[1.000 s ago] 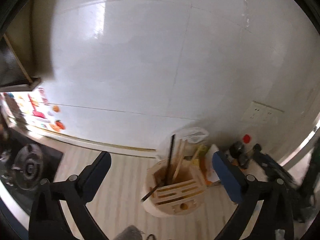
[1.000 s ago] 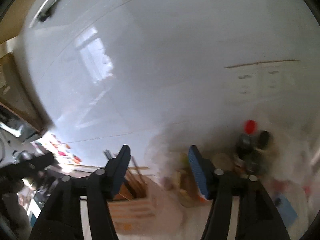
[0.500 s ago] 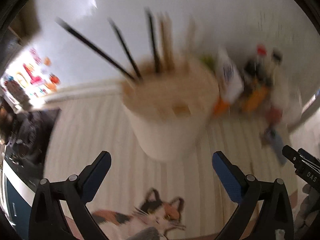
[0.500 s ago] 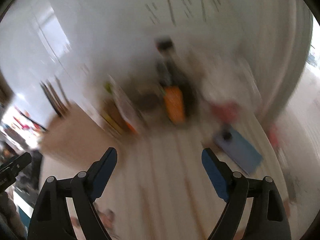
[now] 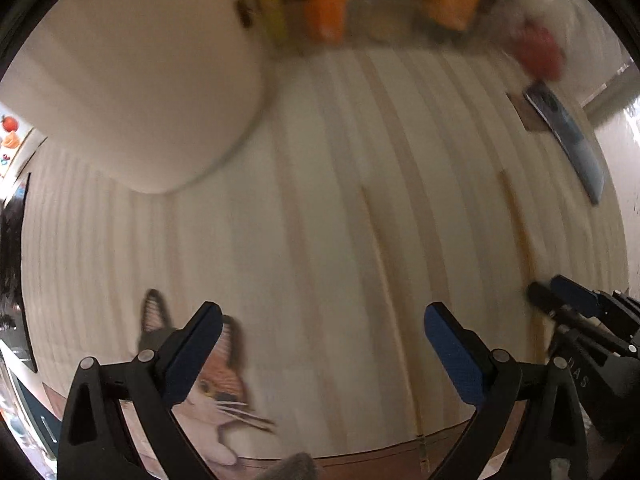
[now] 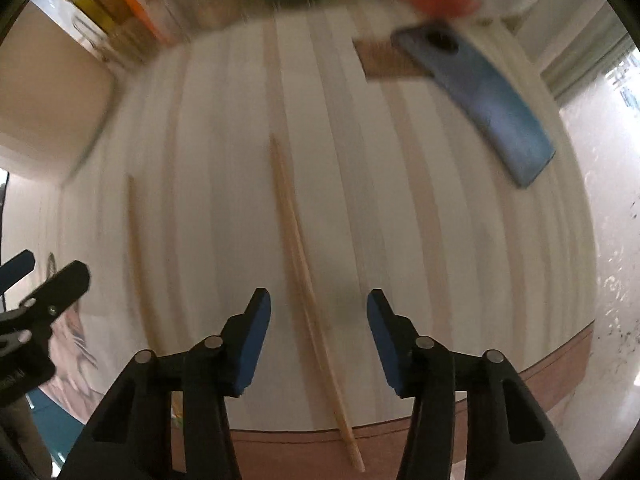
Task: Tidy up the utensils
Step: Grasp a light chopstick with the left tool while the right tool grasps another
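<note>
Now lower than before | left gripper (image 5: 322, 350) wide, empty | right gripper (image 6: 319, 330) closing astride chopstick (image 6: 298, 240)

I note a blue phone (image 6: 486, 92) flat on the striped mat (image 6: 400, 200); blurred orange packages (image 5: 326, 0) behind, possibly food packets.

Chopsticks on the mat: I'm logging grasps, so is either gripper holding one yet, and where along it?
Nothing is held. The right gripper straddles one wooden chopstick near its lower half, jaws closing, pads not touching. The left gripper is open and empty.
</note>
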The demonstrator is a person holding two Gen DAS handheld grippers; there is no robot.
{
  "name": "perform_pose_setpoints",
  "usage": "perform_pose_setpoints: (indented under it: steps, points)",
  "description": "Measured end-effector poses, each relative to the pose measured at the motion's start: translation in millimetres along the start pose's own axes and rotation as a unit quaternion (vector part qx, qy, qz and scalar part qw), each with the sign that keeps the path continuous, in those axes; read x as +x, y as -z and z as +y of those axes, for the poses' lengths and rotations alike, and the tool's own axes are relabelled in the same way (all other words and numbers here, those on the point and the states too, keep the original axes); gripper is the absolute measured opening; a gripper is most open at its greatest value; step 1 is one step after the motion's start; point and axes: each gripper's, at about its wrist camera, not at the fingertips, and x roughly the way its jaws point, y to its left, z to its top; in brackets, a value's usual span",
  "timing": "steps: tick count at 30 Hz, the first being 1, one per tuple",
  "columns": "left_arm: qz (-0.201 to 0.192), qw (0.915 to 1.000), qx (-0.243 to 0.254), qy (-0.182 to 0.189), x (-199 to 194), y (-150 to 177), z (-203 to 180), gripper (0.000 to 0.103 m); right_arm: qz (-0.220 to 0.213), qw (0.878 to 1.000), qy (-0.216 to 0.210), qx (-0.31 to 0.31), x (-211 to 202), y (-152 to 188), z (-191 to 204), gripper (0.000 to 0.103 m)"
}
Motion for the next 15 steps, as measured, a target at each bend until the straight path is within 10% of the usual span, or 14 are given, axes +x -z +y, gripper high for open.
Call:
perform_pose_setpoints:
  steps: [3, 15]
  points:
    - [0.009, 0.9999, 0.006, 0.001, 5, 1, -12, 0.102, -0.006, 1.000, 0.024, 0.004, 1, 5, -7, 0.008]
    - [0.014, 0.9997, 0.016, 0.013, 22, 1, -36, 0.067, -0.002, 0.998, 0.023, 0.061, 5, 13, -59, 0.008]
